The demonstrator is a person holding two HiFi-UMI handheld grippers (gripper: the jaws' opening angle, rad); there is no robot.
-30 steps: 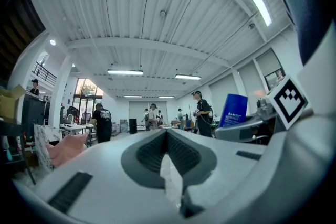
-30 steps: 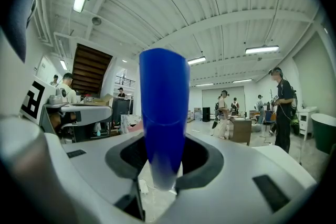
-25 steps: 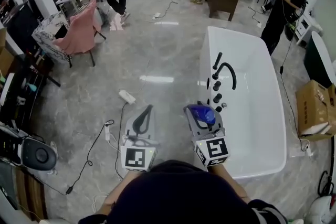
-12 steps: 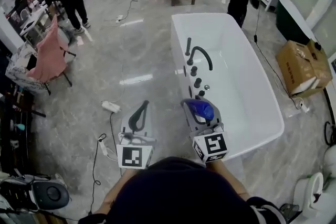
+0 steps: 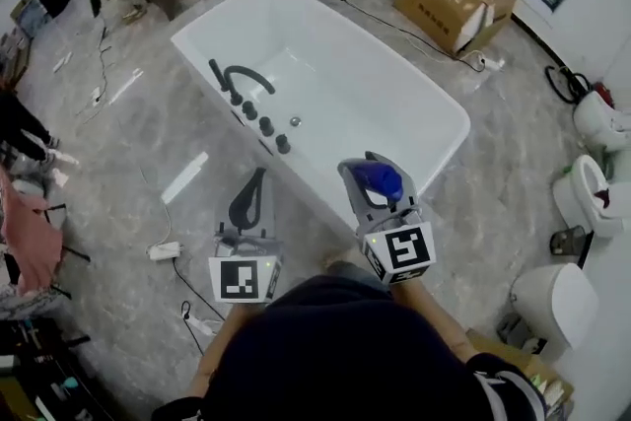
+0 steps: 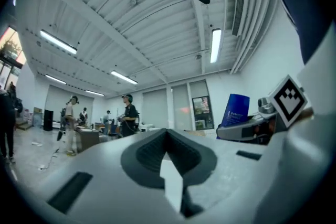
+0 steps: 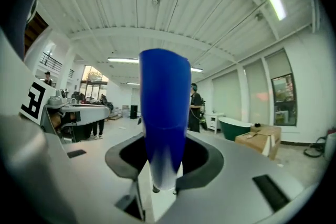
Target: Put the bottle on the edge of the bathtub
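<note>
Bottle (image 7: pixel 164 113), deep blue fading to white at its gripped end, is clamped in the right tool (image 5: pixel 375 175) near the bathtub (image 5: pixel 345 99). Left tool (image 5: pixel 256 180) is closed, empty.

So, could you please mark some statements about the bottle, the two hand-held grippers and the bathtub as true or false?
1. The blue bottle is clamped between the jaws of the right hand-held gripper. True.
2. The left hand-held gripper holds a second bottle. False: its jaws are together with nothing between them.
3. The bottle already stands on the edge of the bathtub. False: it is in the gripper, not yet set on the rim.
4. A black faucet sits on the long side of the tub's rim. True.
5. The cardboard box lies inside the tub. False: it is on the floor beyond the tub.
</note>
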